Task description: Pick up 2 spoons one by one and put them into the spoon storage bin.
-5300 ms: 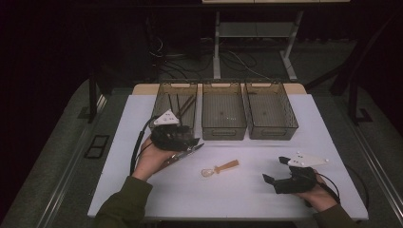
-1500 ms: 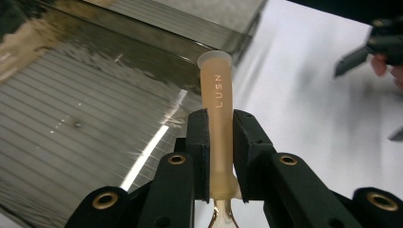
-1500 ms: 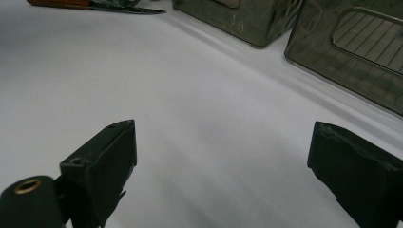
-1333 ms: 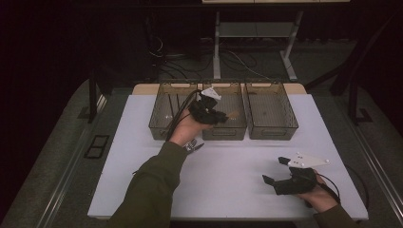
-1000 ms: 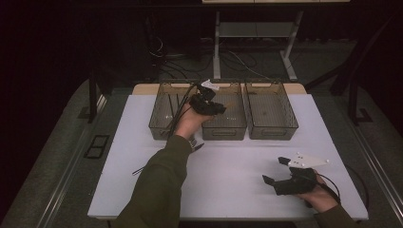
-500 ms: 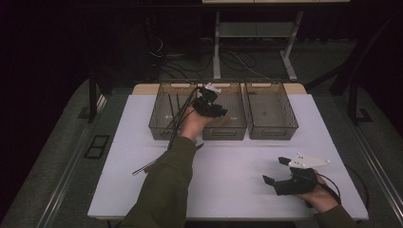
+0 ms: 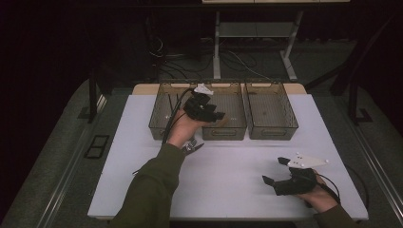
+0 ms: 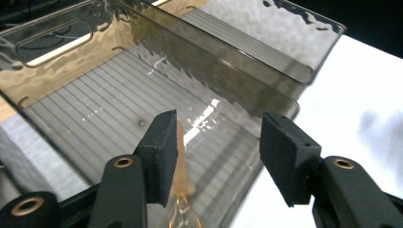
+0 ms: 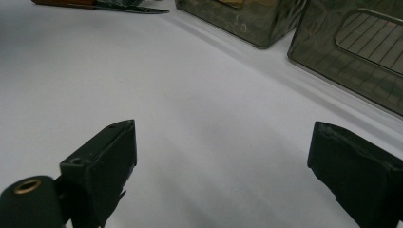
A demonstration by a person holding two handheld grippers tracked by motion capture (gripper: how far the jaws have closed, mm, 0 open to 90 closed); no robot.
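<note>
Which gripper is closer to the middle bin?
The left. The left gripper hangs over the middle bin, its jaws just opening beside a thin amber utensil. The right gripper rests on the white table near the front edge, well away from it.

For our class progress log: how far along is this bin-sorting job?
Done: the wooden-handled item is over the middle bin. In hand: the left tool has just been opening, the item leaning on one pad. Left: the dark-bladed item lies on the table; the right tool rests open.
</note>
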